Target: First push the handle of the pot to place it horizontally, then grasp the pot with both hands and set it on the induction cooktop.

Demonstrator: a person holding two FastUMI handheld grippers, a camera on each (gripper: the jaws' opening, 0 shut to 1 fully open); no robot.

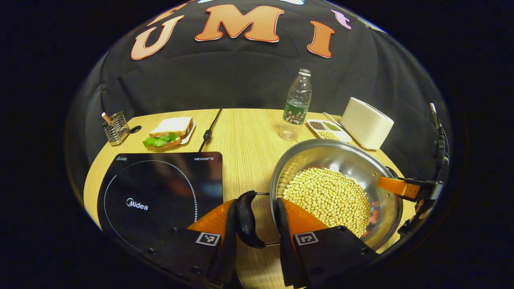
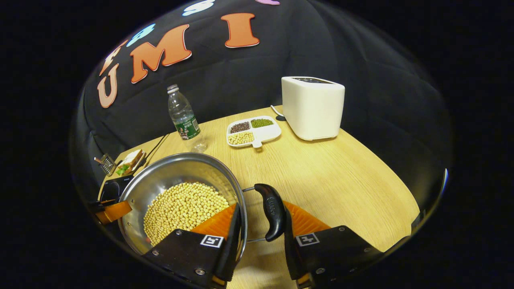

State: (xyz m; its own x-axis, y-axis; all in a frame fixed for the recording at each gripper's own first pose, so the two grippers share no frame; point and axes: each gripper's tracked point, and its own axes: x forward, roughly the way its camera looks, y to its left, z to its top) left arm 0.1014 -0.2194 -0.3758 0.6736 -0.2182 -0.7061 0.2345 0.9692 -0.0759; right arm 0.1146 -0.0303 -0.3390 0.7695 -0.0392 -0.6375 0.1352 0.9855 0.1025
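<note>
Flanking pot (image 1: 337, 188): cooktop (image 1: 160, 192), bottle (image 1: 296, 106), toaster (image 2: 313, 107)

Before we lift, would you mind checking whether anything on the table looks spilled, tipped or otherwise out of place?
Nothing stands out. The soybeans lie inside the pot with none seen on the table; the bottle and toaster stand upright, and the sandwich sits on its plate.
</note>
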